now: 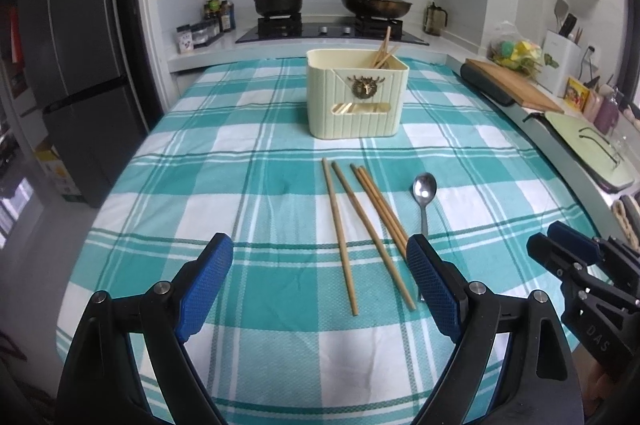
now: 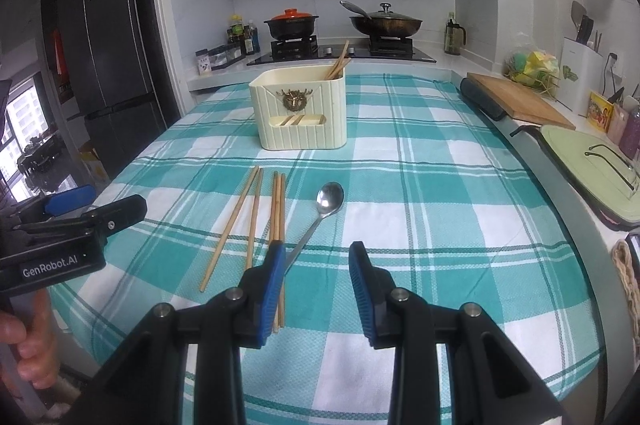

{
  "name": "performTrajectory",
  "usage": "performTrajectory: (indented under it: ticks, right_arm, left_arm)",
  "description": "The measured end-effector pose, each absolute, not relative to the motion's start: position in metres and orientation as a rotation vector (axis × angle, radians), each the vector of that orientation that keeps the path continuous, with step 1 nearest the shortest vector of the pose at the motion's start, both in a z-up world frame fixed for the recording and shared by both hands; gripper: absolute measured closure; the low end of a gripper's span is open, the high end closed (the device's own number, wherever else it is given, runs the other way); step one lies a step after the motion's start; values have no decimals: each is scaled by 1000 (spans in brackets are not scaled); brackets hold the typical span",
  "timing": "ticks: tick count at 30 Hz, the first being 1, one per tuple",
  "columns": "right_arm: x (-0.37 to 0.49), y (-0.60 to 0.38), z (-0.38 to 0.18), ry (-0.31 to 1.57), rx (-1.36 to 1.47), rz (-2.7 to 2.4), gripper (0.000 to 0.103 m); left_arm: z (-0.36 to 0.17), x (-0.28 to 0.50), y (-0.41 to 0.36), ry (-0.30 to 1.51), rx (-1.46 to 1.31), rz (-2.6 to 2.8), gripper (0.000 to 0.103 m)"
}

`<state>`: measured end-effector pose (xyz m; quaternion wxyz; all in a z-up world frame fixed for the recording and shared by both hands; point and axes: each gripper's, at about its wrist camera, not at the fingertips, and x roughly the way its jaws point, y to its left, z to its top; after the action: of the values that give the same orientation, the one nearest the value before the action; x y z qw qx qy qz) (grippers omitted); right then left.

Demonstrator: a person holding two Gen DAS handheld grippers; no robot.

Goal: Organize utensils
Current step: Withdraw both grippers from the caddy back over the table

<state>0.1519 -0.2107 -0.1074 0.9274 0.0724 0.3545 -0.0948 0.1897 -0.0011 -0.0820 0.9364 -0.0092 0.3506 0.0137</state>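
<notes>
Several wooden chopsticks [image 1: 340, 225] lie loose on the teal checked tablecloth [image 1: 248, 185], with a metal spoon [image 1: 424, 190] to their right. Behind them stands a cream utensil holder [image 1: 357, 97] with a few chopsticks [image 1: 383, 49] leaning in it. My left gripper [image 1: 318, 241] hovers wide open over the near ends of the loose chopsticks and holds nothing. In the right wrist view the chopsticks [image 2: 276, 201], the spoon [image 2: 330, 199] and the holder [image 2: 298, 113] show again. My right gripper [image 2: 316, 249] is partly open and empty, just right of the spoon's handle.
Beyond the table is a hob [image 1: 332, 29] with a red-lidded pot and a wok. A counter along the right carries a cutting board [image 1: 516, 85] and a green tray [image 1: 588, 141]. A dark fridge [image 1: 76, 65] stands at the left. A hand [image 2: 28, 341] holds the left gripper's handle.
</notes>
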Motion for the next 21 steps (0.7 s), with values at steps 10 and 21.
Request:
performTrajectory:
  ticks: [10, 21]
  right_arm:
    - [153, -202, -108, 736, 127, -188, 70]
    - [155, -197, -112, 755, 117, -180, 70]
  left_arm:
    - [-86, 189, 0, 721, -27, 29, 13]
    - [-88, 188, 3, 725, -27, 36, 13]
